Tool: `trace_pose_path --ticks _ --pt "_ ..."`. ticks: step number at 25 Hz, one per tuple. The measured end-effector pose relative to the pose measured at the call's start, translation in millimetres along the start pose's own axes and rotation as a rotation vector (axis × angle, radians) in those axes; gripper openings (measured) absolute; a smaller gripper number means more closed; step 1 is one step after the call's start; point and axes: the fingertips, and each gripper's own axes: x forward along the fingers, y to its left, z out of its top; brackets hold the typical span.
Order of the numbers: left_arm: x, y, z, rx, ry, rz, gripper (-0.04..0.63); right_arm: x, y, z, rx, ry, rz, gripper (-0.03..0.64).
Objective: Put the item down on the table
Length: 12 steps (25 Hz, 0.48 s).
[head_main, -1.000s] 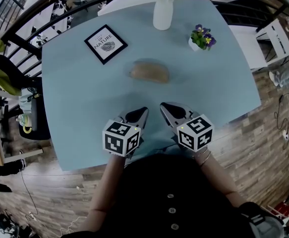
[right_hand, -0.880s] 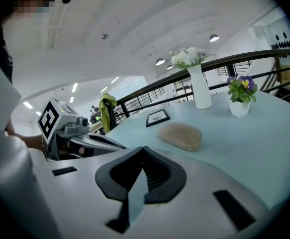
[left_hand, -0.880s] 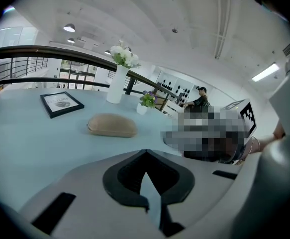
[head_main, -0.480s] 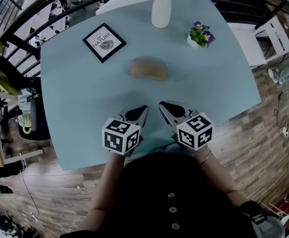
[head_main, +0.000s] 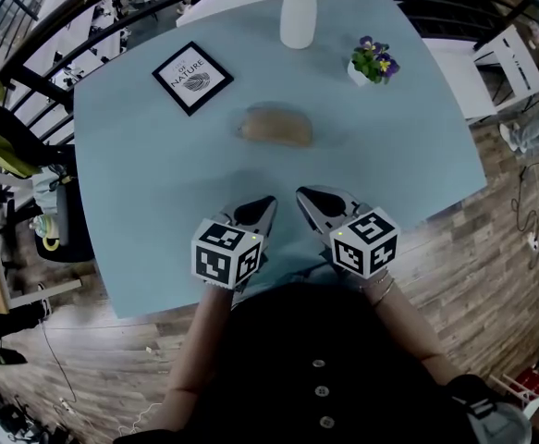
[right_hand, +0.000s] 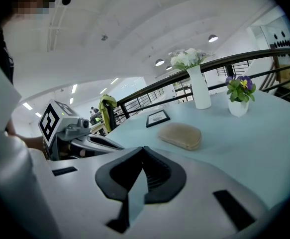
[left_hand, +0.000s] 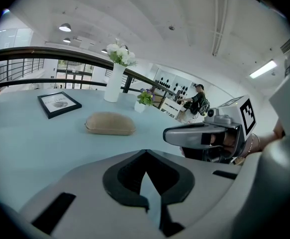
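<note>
On the table [head_main: 140, 202] lies a tan oblong pouch [head_main: 275, 126]; left claw [head_main: 264, 206], right claw [head_main: 304, 195] closed.

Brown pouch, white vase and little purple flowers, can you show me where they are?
brown pouch [head_main: 275, 126], head view, middle of its top.
white vase [head_main: 298, 24], head view, on its body.
purple flowers [head_main: 376, 60], head view, on the blossoms.
</note>
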Motion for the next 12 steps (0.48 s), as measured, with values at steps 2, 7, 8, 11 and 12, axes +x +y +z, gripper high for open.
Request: trace_pose_path --ticks 2,7,8,11,12 --pt "-0.8 -0.9 0.7 -0.007 -0.004 -0.004 0.017 -0.2 0.8 -1.1 -0.003 0.005 -0.001 0.003" --pt "-2.3 -2.7 2.7 -0.015 -0.016 -0.009 0.017 -0.4 1.4 -1.2 -0.017 0.017 -0.002 0.003" --pt "-2.3 -3.0 2.9 -0.015 -0.017 -0.01 0.017 -0.8 1.2 -1.1 -0.019 0.018 -0.003 0.003" --pt "-3.1 -3.1 2.4 -0.013 -0.016 -0.013 0.017 -1.4 1.1 -2.1 -0.016 0.019 -0.007 0.003" --pt "-3.5 -2.9 2.1 -0.011 -0.015 -0.014 0.017 -1.4 1.1 -2.6 -0.013 0.018 -0.008 0.003"
